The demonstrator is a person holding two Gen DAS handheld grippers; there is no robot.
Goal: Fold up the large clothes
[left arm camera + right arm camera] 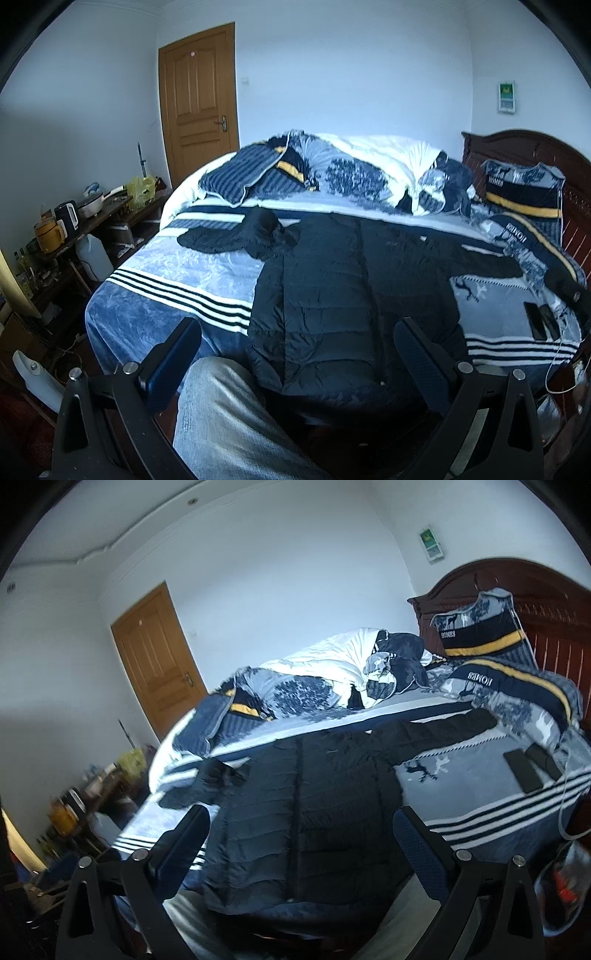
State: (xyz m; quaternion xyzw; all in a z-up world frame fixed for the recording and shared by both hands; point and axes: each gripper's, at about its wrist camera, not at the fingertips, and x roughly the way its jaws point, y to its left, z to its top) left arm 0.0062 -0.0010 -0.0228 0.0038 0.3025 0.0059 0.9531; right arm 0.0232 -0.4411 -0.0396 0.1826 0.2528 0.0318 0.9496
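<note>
Beside the cluttered side table [74,225], we hold our left gripper [295,354] back from the bed [166,302], jaws spread wide and gripping nothing, because the dark padded jacket [332,295] is already laid flat, front up, hem toward us, ready for folding; its left sleeve [236,236] lies bunched, the right sleeve [443,727] stretched toward the pillows [498,679], while our right gripper [299,838] hovers equally wide and empty above the hem, two phones [532,768] lying clear
</note>
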